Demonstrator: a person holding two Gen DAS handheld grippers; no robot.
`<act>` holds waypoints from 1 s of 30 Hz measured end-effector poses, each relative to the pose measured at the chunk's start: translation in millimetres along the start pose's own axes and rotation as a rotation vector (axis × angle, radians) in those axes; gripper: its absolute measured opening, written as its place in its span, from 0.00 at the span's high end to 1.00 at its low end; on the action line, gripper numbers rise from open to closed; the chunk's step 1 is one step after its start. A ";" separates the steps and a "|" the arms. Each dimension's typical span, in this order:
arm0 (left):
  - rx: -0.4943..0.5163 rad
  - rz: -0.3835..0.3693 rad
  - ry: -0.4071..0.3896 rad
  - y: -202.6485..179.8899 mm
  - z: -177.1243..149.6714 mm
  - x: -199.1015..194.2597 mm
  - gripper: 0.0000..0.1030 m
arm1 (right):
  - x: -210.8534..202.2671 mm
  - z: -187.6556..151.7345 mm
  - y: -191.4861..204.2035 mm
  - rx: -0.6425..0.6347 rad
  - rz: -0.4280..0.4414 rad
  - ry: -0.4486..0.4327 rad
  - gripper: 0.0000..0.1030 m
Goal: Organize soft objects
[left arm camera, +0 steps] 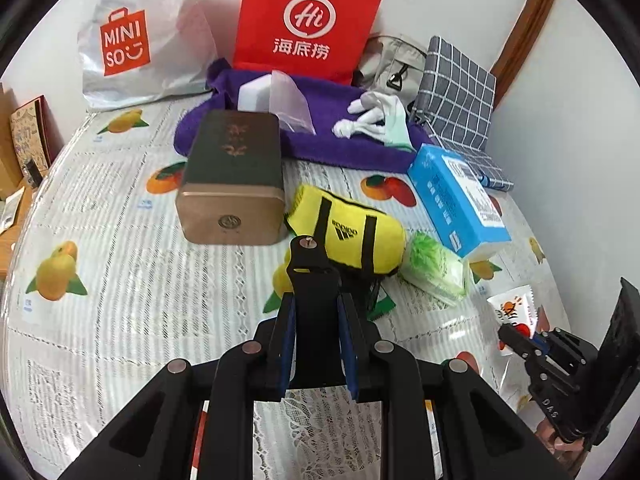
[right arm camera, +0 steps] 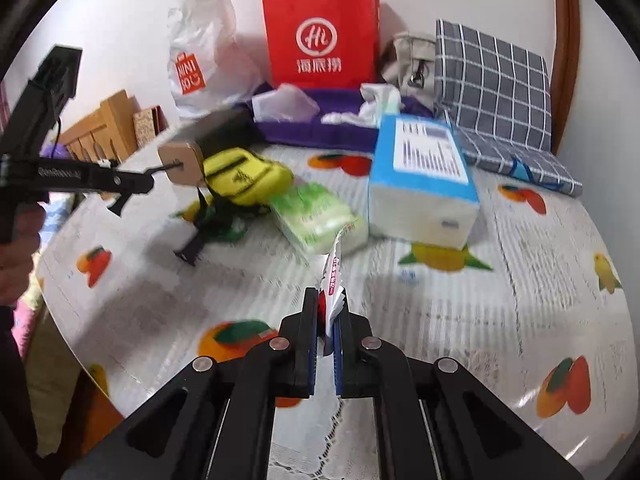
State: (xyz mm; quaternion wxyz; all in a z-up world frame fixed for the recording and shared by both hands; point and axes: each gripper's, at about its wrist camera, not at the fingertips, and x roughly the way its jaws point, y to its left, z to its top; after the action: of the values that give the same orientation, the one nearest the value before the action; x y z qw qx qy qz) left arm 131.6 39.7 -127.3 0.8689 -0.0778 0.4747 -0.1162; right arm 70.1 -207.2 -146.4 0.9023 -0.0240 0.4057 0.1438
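- Left tool [left arm camera: 314, 280]: jaws clamped on a black strap piece [left arm camera: 308, 256] with a small screw at its top; the strap runs up to the yellow plush bag [left arm camera: 352, 236].
- Right tool [right arm camera: 326, 312]: jaws pinched on a white-and-red sachet [right arm camera: 334, 276], which stands edge-on above the fruit-print surface [right arm camera: 500, 300].
- Yellow plush bag lies mid-surface, at 12 o'clock from the left tool and touching the brown box [left arm camera: 234, 184] at its 9 o'clock.
- Green tissue pack [left arm camera: 438, 270] sits at the bag's 3 o'clock, touching it; blue tissue box [left arm camera: 456, 196] is just beyond, at 1 o'clock.
- Purple towel [left arm camera: 320, 144] lies along the wall under the red paper bag [left arm camera: 308, 20], with white gloves [left arm camera: 368, 114] on it.
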 end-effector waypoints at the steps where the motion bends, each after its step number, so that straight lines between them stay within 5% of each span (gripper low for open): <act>1: -0.003 0.000 -0.006 0.7 2.8 -1.9 0.81 | -1.9 4.5 -0.8 0.007 0.006 -0.001 0.94; 30: -0.020 0.074 -0.097 10.0 105.8 -6.1 0.81 | 26.5 156.7 -40.9 0.049 0.020 -0.069 0.93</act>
State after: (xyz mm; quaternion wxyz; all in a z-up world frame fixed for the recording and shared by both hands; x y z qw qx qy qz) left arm 218.8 53.6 -68.0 0.8938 -0.0744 0.4357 -0.0753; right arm 211.9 -214.9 -64.1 0.9146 0.0072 0.3780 0.1434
